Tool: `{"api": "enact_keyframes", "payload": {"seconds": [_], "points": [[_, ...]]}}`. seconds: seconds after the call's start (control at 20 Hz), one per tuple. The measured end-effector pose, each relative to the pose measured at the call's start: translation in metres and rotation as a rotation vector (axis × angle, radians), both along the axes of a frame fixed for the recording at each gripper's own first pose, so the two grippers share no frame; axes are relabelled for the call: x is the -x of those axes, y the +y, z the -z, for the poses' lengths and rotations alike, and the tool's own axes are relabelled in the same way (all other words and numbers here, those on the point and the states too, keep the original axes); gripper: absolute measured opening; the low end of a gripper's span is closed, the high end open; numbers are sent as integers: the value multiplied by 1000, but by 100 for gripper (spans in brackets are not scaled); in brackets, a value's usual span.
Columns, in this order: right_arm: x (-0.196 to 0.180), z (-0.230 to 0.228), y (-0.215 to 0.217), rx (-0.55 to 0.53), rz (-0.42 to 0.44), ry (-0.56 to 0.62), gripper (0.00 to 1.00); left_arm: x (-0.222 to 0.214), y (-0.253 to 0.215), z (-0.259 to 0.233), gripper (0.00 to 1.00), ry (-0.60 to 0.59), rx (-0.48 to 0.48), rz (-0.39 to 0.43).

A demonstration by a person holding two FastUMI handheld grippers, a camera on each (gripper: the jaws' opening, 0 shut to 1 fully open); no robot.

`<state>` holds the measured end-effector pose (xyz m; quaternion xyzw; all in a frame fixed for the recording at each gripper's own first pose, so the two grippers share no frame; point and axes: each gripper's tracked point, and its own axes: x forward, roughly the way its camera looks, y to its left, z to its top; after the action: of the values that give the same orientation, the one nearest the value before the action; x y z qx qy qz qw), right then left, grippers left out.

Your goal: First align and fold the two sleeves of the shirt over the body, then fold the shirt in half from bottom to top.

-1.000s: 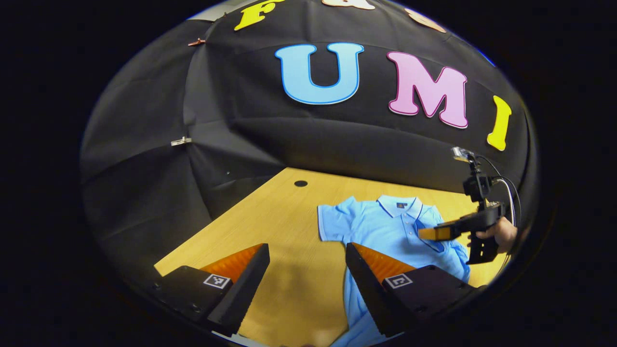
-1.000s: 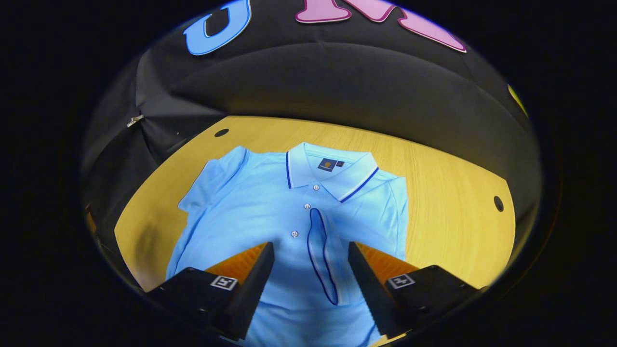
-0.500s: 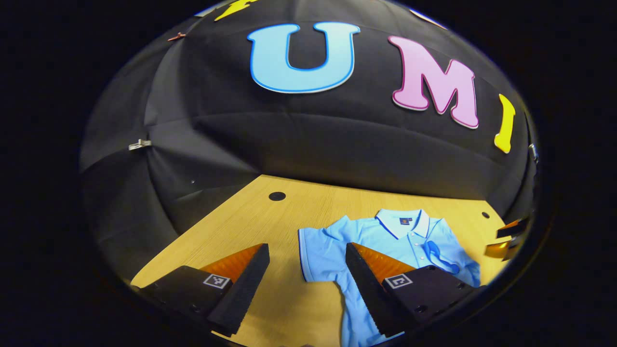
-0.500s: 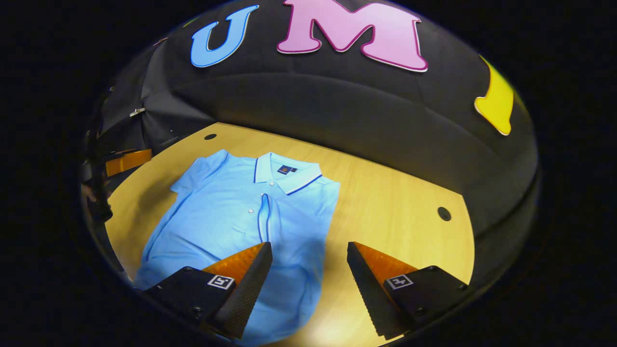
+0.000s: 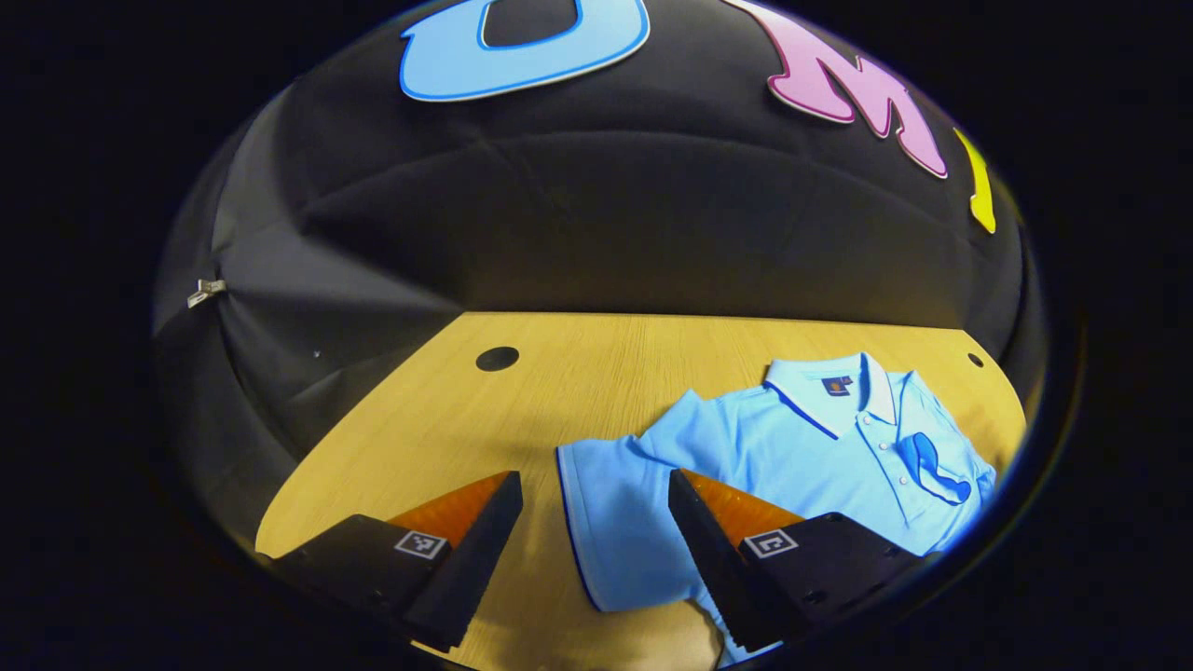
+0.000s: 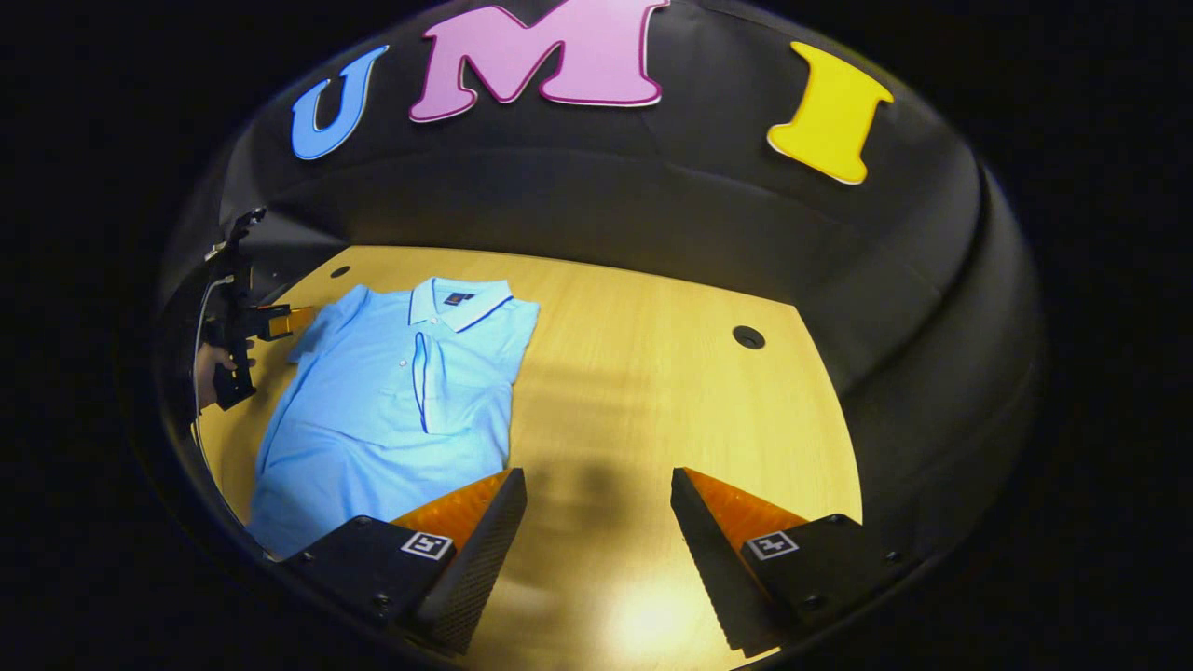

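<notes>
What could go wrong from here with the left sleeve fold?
1. The light blue polo shirt's spread sleeve lies between the open fingers of the left tool, near the wooden table; a shallow pinch could miss it or drag the body.
2. The folded right sleeve lies loose; tugging may undo it.
3. The right tool, open, hangs off the shirt and cannot pin it.

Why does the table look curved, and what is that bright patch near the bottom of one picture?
Left gripper view: the fisheye lens bows the table's edges, and the shirt stays sharp. Right gripper view: glare from an overhead light makes a bright patch on the wood between the right gripper's open fingers, with soft shadows just above it.
</notes>
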<state>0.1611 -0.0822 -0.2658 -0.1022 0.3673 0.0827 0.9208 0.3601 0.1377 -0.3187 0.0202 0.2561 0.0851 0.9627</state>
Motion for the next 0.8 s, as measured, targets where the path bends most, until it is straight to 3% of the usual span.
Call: {"api": "enact_keyframes", "payload": {"seconds": [0.25, 0.5, 0.6, 0.8], "points": [[15, 6, -16, 0, 49, 8, 98, -18, 3, 24, 100, 58, 68, -17], [27, 14, -13, -32, 62, 23, 98, -22, -3, 41, 96, 109, 58, 29], [28, 20, -11, -54, 74, 35, 98, -24, -7, 41, 88, 120, 60, 59], [27, 22, -11, -73, 90, 34, 98, -29, -26, 41, 36, 120, 80, 112]]}}
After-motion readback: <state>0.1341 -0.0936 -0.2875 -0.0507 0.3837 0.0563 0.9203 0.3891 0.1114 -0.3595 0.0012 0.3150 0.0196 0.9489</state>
